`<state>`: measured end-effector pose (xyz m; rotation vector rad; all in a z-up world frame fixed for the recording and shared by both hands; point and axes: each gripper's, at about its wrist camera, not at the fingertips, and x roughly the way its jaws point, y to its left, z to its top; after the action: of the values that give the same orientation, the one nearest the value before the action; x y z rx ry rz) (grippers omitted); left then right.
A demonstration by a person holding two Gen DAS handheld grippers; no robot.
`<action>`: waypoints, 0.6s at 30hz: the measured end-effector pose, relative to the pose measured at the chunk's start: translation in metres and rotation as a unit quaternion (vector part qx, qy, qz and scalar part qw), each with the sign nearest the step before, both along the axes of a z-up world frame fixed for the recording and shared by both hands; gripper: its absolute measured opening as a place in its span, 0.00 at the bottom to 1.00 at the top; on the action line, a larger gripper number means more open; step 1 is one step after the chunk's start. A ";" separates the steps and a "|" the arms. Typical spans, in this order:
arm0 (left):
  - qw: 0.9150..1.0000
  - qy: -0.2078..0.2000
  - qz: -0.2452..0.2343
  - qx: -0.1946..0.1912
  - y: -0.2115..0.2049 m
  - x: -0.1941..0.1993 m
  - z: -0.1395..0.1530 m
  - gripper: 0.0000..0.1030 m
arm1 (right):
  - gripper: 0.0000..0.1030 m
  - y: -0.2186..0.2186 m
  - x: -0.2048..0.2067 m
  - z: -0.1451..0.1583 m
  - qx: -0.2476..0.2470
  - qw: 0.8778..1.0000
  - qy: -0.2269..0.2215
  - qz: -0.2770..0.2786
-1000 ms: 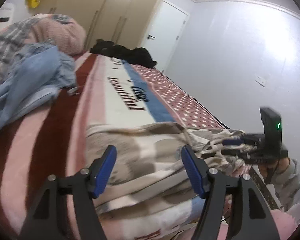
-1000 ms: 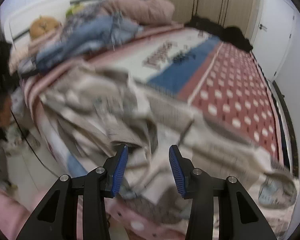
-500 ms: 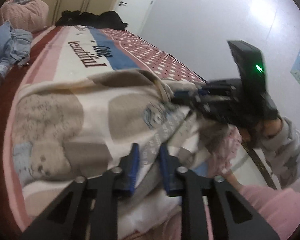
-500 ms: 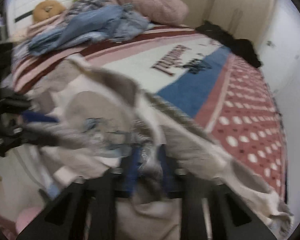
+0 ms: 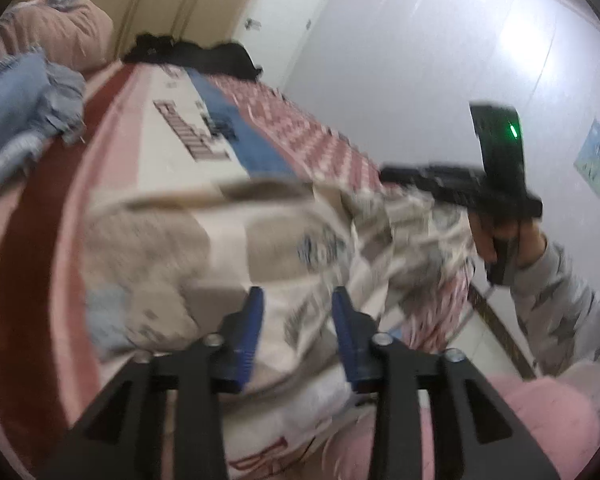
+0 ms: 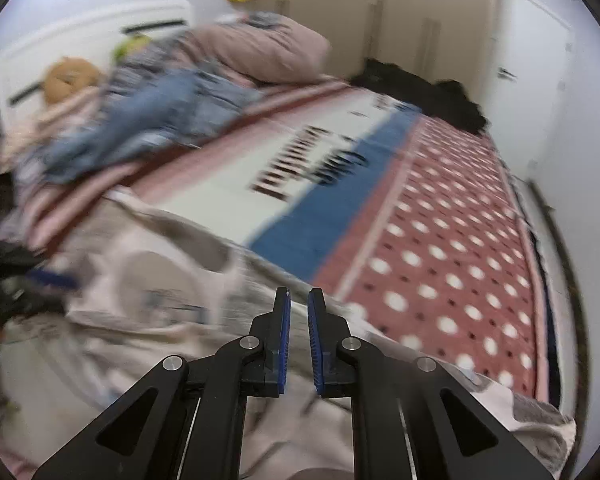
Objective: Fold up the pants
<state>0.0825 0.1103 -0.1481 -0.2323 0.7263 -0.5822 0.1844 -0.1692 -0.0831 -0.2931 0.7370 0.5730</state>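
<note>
My left gripper (image 5: 298, 320) is opening partway again after its pinch and holding nothing, my right gripper (image 6: 299, 336) is squeezing almost shut, maybe on cloth, and I am still spreading the pants (image 5: 220, 248) at bottom middle, needing a fresh grab.

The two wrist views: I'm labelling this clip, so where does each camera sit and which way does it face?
Left wrist: on the left gripper, looking down across the patterned pants toward the door; shows its fingers, the right gripper and a hand.
Right wrist: on the right gripper, facing across the bed toward the wardrobes; shows its nearly closed fingers over the pants.
Shared: pants, bedspread, blue jeans.
</note>
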 end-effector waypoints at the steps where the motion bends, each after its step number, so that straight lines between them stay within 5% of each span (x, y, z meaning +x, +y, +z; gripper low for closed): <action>1: 1.000 -0.005 0.008 0.002 0.003 0.001 0.004 0.32 | 0.11 0.002 -0.002 0.004 0.010 1.000 0.002 0.014; 3: 0.999 -0.009 0.030 0.015 0.008 0.007 0.009 0.34 | 0.25 0.014 -0.003 0.005 0.023 0.998 0.025 0.059; 6: 0.999 0.003 0.050 0.018 0.011 0.017 0.005 0.37 | 0.28 0.041 -0.003 -0.009 0.008 0.991 0.058 0.117; 9: 0.997 0.021 0.063 0.029 0.012 0.026 -0.006 0.37 | 0.47 0.066 0.006 -0.035 -0.028 0.982 0.103 0.153; 11: 0.997 0.032 0.067 0.033 0.013 0.029 -0.014 0.37 | 0.50 0.074 0.013 -0.051 -0.052 0.977 0.129 0.161; 14: 0.996 0.041 0.067 0.034 0.014 0.027 -0.021 0.37 | 0.41 0.069 0.018 -0.055 -0.046 0.974 0.141 0.173; 16: 0.996 0.041 0.067 0.034 0.015 0.027 -0.022 0.37 | 0.10 0.062 0.015 -0.051 -0.043 0.969 0.158 0.183; 18: 0.996 0.040 0.067 0.032 0.015 0.026 -0.022 0.37 | 0.07 0.055 0.005 -0.049 -0.052 0.965 0.163 0.197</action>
<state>0.1087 0.1254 -0.1701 -0.2446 0.7981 -0.4229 0.1890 -0.1145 -0.1323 -0.4540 1.0382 0.9768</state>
